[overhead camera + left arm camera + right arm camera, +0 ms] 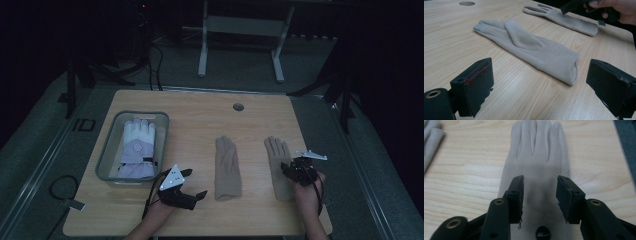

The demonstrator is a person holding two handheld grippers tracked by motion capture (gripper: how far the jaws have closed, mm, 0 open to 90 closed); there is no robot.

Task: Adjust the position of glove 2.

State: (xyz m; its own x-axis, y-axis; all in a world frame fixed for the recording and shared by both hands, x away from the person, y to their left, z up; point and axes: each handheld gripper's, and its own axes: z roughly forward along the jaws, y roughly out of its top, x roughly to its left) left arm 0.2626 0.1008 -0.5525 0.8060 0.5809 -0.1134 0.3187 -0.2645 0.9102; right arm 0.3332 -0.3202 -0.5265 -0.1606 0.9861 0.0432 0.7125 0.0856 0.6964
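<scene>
Two beige gloves lie flat on the wooden table, fingers pointing away from me. The middle glove has its cuff opening toward my left gripper, which rests open near the table's front edge, just left of that cuff, with nothing between its jaws. The right glove lies under my right gripper. That gripper hovers over the glove's palm and cuff with its jaws apart, and the pads grip nothing. In the left gripper view the right glove lies farther off.
A clear plastic bin stands at the table's left and holds a white and lavender padded glove. A round cable hole sits near the far edge. A metal frame stands on the floor behind the table.
</scene>
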